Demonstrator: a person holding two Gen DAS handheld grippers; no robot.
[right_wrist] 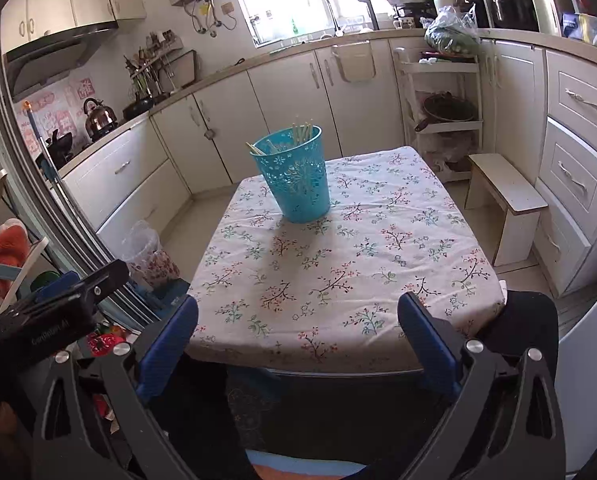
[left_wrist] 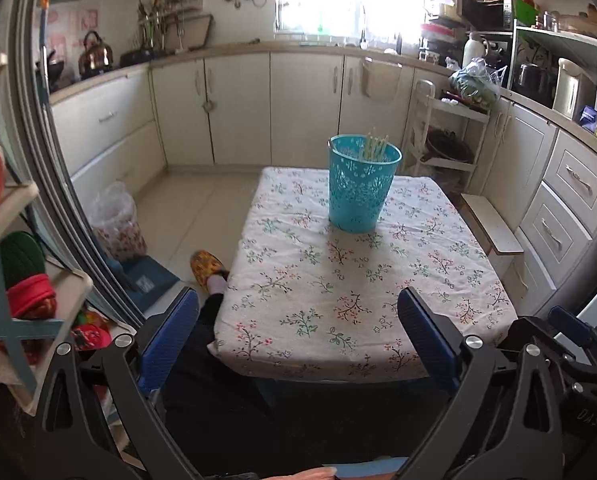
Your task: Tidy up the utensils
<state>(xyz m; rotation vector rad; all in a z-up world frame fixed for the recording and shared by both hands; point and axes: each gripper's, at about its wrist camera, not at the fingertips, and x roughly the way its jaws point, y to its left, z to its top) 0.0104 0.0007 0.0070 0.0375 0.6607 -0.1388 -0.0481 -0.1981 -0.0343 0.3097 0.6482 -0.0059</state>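
Observation:
A turquoise perforated basket (left_wrist: 360,186) stands upright at the far side of the small table (left_wrist: 298,280) with the floral cloth. Several pale chopsticks (left_wrist: 374,146) stick up inside it. It also shows in the right wrist view (right_wrist: 296,176), with the chopsticks (right_wrist: 301,130) leaning on its rim. My left gripper (left_wrist: 298,336) is open and empty, held back over the table's near edge. My right gripper (right_wrist: 298,336) is open and empty, also at the near edge. The body of the left gripper (right_wrist: 54,312) shows at the left of the right wrist view.
A low wooden stool (right_wrist: 506,196) stands right of the table. A white rack (left_wrist: 446,132) is behind it. A bagged bin (left_wrist: 116,220) sits on the floor at the left. A shelf with colourful items (left_wrist: 14,280) is close on the left. The person's slippered foot (left_wrist: 206,266) is beside the table.

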